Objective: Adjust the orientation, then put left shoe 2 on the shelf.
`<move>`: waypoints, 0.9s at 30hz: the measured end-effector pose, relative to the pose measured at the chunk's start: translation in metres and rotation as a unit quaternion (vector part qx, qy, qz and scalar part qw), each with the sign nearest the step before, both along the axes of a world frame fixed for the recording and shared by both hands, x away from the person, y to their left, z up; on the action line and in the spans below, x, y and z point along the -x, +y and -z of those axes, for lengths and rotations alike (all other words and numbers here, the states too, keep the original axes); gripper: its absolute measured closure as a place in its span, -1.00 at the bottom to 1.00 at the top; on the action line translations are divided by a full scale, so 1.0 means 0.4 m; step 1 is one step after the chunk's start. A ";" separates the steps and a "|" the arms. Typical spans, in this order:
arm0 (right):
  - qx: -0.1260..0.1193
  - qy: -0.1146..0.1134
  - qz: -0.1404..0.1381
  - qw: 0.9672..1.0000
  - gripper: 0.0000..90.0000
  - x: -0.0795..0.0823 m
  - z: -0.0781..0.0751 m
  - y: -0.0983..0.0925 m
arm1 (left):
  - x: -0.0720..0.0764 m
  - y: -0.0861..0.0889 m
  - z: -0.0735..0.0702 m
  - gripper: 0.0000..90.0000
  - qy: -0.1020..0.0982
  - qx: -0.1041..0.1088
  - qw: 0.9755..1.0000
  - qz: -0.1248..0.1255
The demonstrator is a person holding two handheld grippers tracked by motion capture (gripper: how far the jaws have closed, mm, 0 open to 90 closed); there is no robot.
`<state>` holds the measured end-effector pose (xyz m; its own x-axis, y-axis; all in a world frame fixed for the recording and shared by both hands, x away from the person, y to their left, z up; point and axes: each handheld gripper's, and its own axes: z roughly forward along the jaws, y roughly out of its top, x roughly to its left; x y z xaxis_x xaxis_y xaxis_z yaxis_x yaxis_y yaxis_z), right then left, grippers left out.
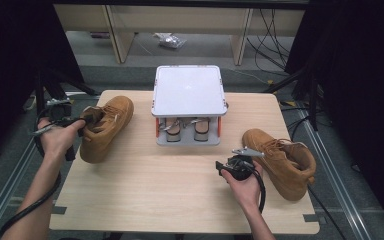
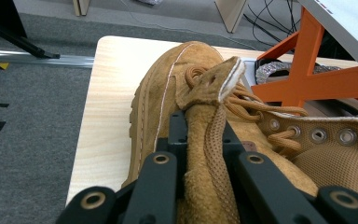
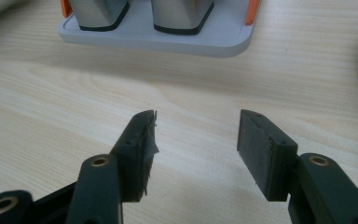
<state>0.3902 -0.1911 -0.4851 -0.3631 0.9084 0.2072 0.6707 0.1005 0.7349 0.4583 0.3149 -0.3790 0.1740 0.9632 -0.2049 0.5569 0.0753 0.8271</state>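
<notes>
A tan suede boot (image 1: 106, 126) lies at the table's left side. My left gripper (image 1: 84, 122) is shut on its tongue (image 2: 210, 135), which runs up between the two black jaws in the left gripper view; the boot's laces (image 2: 261, 109) and eyelets lie to the right of it. A second tan boot (image 1: 281, 161) rests at the right of the table. My right gripper (image 1: 230, 166) hovers just left of that boot, low over the bare wood. In the right gripper view its fingers (image 3: 142, 151) stand apart with nothing between them.
A grey shoe rack (image 1: 189, 90) with a flat white top and orange posts stands at the table's far middle, with two shoe forms (image 3: 175, 14) on its base. Beyond the table are dark stands, cables and a carpeted floor.
</notes>
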 end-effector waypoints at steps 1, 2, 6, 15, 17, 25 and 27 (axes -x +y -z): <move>0.003 0.001 0.002 1.000 0.05 0.000 -0.001 -0.001 | -0.002 -0.001 -0.001 0.81 -0.001 0.000 1.000 -0.001; 0.006 0.002 0.006 1.000 0.05 0.001 -0.001 -0.003 | -0.004 -0.002 -0.003 0.82 0.000 0.000 1.000 0.000; -0.001 -0.001 0.001 1.000 0.05 0.000 0.000 -0.008 | -0.007 -0.007 -0.009 0.82 -0.003 0.006 1.000 -0.003; 0.000 0.004 0.011 1.000 0.05 0.006 -0.004 -0.008 | -0.011 -0.015 -0.029 0.82 -0.014 0.012 1.000 -0.010; -0.002 -0.001 0.008 1.000 0.05 0.003 -0.002 -0.009 | -0.012 -0.016 -0.034 0.82 -0.013 0.012 1.000 -0.011; 0.000 -0.001 0.006 1.000 0.05 0.003 -0.005 -0.009 | -0.023 -0.026 -0.044 0.82 -0.012 0.015 1.000 -0.014; -0.002 0.007 0.011 1.000 0.05 0.005 -0.005 -0.005 | -0.027 -0.029 -0.045 0.82 -0.013 0.015 1.000 -0.013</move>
